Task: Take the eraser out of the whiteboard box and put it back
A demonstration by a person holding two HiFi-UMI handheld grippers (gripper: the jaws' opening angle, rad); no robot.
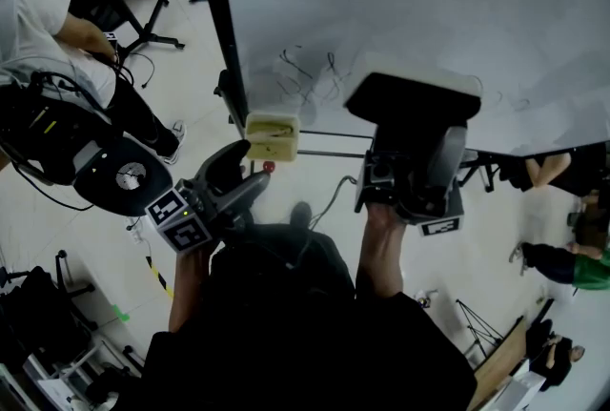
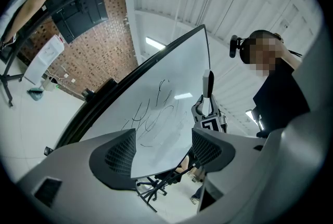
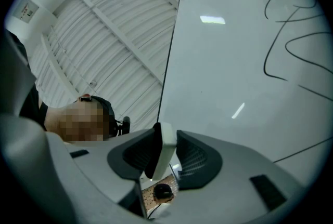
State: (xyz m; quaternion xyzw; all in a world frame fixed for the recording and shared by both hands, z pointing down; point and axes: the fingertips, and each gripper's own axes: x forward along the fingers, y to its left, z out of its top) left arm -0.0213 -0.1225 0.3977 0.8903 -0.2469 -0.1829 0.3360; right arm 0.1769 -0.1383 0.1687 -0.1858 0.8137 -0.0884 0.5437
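My right gripper [image 1: 412, 147] is shut on the eraser [image 1: 414, 98], a white-backed block with black felt, held up against the whiteboard [image 1: 429, 9]. In the right gripper view the eraser [image 3: 162, 147] stands edge-on, pinched between the two pads of the right gripper [image 3: 164, 154]. The cream whiteboard box [image 1: 272, 136] hangs at the board's lower left edge. My left gripper [image 1: 238, 173] sits just below and left of that box. Its jaws are open with nothing between them, and the left gripper [image 2: 163, 151] looks at the scribbled board [image 2: 156, 114]. The eraser [image 2: 208, 84] shows beyond it.
Black marker scribbles [image 3: 291, 20] cover part of the board. A person in a white shirt [image 1: 38, 18] stands at the far left beside stand legs [image 1: 152, 37]. Seated people's legs [image 1: 548, 169] show at the right under the board. A chair base [image 2: 151, 190] stands below the board.
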